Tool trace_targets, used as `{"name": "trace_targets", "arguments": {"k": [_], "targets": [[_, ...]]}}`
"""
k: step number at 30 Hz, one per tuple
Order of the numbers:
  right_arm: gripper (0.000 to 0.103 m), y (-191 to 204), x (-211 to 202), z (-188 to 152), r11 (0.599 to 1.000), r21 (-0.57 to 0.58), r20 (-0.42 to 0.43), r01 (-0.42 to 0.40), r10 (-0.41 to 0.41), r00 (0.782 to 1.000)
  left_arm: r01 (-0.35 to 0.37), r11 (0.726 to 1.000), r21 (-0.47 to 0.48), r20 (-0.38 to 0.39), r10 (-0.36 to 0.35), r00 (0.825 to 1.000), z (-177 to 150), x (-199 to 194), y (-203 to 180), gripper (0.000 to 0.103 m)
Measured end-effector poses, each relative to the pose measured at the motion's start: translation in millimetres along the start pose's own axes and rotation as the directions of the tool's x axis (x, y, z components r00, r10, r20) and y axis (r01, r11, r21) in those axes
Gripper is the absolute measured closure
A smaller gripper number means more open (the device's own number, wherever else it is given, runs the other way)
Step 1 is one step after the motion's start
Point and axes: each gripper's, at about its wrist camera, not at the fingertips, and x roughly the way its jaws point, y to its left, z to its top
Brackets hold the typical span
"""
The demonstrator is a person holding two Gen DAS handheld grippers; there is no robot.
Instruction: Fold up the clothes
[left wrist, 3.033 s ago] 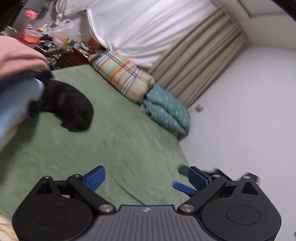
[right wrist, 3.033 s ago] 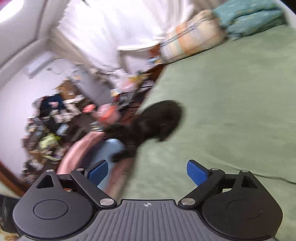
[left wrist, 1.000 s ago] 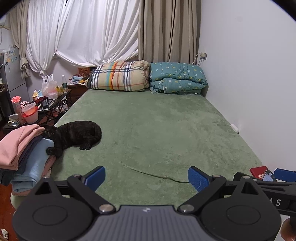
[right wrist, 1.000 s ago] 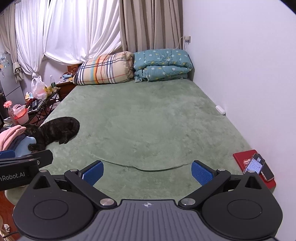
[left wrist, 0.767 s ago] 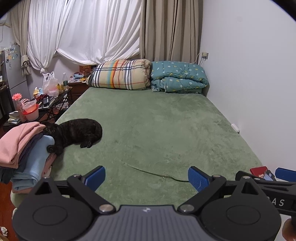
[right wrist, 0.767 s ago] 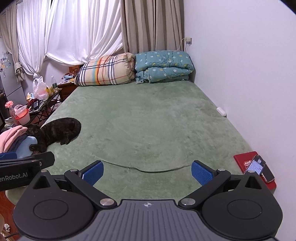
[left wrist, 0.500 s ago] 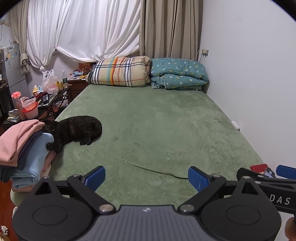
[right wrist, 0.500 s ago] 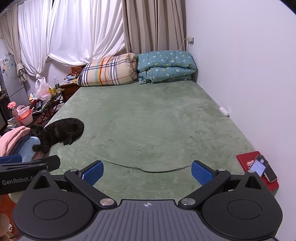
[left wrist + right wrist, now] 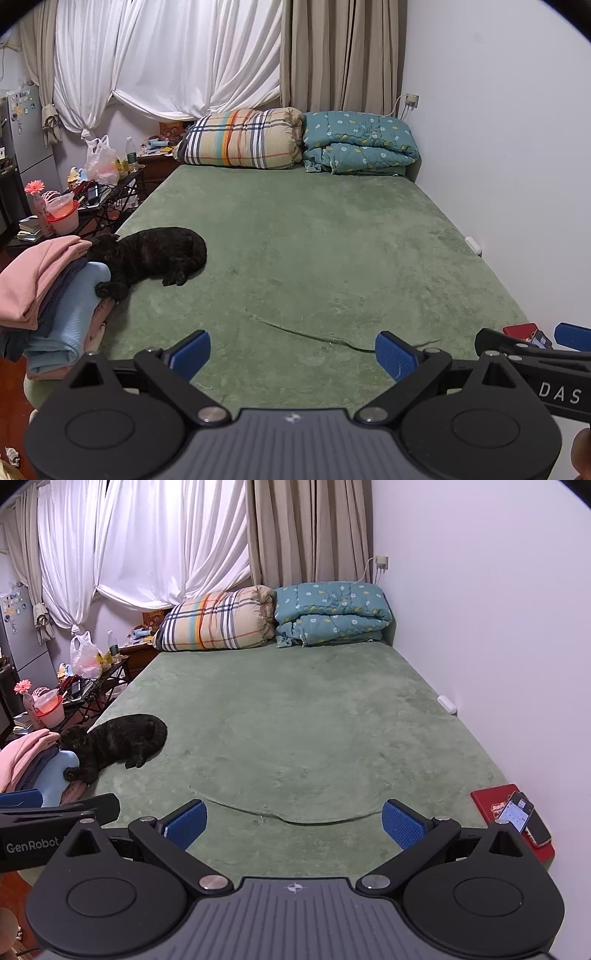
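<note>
Clothes (image 9: 40,288) lay in a stack at the near left corner of the green bed (image 9: 332,258), already folded as it seemed: a pink piece on top, something dark under it, a light blue piece below, and more pink at the bottom. No loose garment was spread on the bed. A dark cat (image 9: 147,254) lay on the bed just beside the stack, with its head against the pink top layer and one front paw resting on the blue one.

The left gripper (image 9: 291,354) was held low over the near edge of the bed, its blue pads wide apart and with nothing between them. The right gripper (image 9: 293,823) was in the same posture beside it, also wide open and empty. Both pointed along the bed toward the plaid quilt roll (image 9: 240,138) and the teal quilt (image 9: 358,142) at the far end of the bed.

In my judgement the folding was finished or paused, and the step in hand was to fetch the next piece, if any was left. To do it well, the person should bring it to the bare middle of the bed, away from the cat. If the stack must be touched, it would be better to take it from the side away from the paw, slowly, because the cat could pull the layers apart. A red book with a phone (image 9: 517,812) on it sat at the near right corner of the bed and should be kept out of the cloth.
</note>
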Motion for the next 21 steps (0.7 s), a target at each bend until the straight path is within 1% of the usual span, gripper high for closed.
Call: {"name": "trace_targets", "arguments": {"k": [21], "targets": [[0.001, 3.2, 2.0, -1.5, 1.000, -0.001, -0.015, -0.008, 0.008, 1.000, -0.007, 1.000, -0.007, -0.008, 0.007, 1.000, -3.4, -3.6, 2.7, 0.007]]}}
